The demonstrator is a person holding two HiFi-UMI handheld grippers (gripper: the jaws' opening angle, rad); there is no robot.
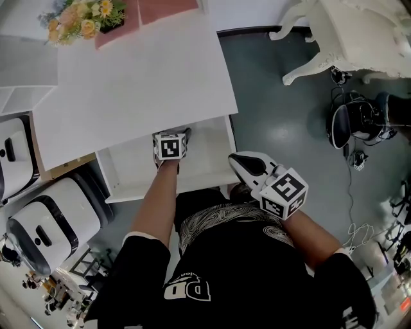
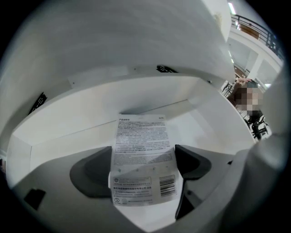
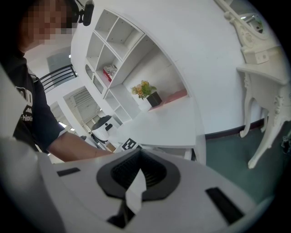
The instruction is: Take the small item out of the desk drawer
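Observation:
The white desk (image 1: 141,77) has its drawer (image 1: 128,170) pulled out toward me. My left gripper (image 1: 168,164) points steeply down into the drawer and hides the item in the head view. In the left gripper view a small white packet (image 2: 142,145) with fine print and a barcode lies on the drawer floor (image 2: 68,145). It sits between the wide-open jaws of the left gripper (image 2: 143,166), and its edge overlaps the left pad (image 2: 91,173). My right gripper (image 1: 237,160) hovers by the drawer's right front corner, jaws together. A thin white strip shows at the seam of the right gripper (image 3: 138,173); what it is I cannot tell.
A flower pot (image 1: 80,16) stands at the desk's back left. White rounded appliances (image 1: 45,222) sit on the floor at left. An ornate white chair (image 1: 347,38) and a black device with cables (image 1: 359,119) are at right. A white shelf unit (image 3: 118,41) lines the wall.

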